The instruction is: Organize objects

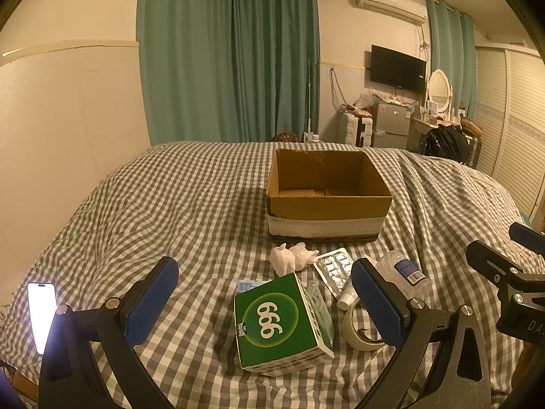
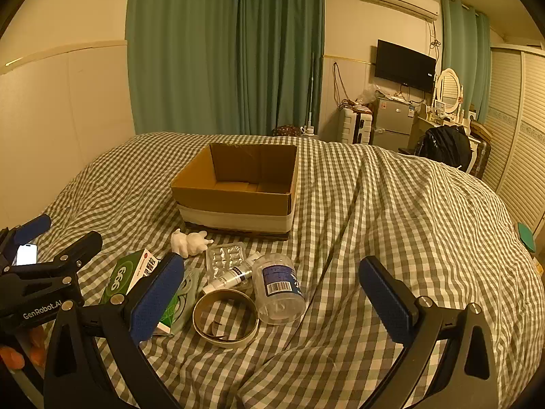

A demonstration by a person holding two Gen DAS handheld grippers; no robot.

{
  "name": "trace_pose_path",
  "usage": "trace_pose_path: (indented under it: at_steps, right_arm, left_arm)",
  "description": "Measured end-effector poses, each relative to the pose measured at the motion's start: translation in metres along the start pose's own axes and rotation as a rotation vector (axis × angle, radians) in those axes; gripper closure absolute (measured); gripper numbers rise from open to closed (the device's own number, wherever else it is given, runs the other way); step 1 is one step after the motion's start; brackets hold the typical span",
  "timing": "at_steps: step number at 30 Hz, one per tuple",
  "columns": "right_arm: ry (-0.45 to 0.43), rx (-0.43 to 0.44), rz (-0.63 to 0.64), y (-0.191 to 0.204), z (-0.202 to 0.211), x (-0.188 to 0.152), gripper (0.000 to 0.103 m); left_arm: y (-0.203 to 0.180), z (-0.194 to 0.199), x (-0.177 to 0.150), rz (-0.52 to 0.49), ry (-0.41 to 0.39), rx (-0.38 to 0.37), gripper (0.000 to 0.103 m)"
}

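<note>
A bed (image 1: 170, 204) under a grey checked cover fills a room with green curtains (image 1: 224, 54). Ahead of both tools stands one open cardboard box (image 1: 327, 197). The left tool (image 1: 265, 303) is spread over one green carton (image 1: 277, 320). The right tool (image 2: 272, 293), also spread, hovers above one tape roll (image 2: 225, 317), one clear jar (image 2: 279, 288), one blister pack (image 2: 226, 259), one tube (image 2: 228, 277) and one white figurine (image 2: 189, 242). One lit phone (image 1: 41, 313) lies left of the left tool.
</note>
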State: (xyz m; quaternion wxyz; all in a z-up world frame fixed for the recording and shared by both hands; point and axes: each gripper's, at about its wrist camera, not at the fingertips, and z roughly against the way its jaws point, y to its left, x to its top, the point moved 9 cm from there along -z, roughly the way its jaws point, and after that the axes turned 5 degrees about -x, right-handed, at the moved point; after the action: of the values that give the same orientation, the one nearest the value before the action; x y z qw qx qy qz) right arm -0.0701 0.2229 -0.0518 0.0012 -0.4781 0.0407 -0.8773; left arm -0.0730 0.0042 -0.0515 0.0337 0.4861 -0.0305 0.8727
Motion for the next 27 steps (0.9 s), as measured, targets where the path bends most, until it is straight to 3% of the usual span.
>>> trace_pose_path:
  at_steps: [27]
  right_arm:
    - [0.017, 0.025, 0.003, 0.0049, -0.0022, -0.0048, 0.000]
  left_arm:
    - [-0.0024, -0.0009, -0.0032, 0.001, 0.007, -0.015, 0.000]
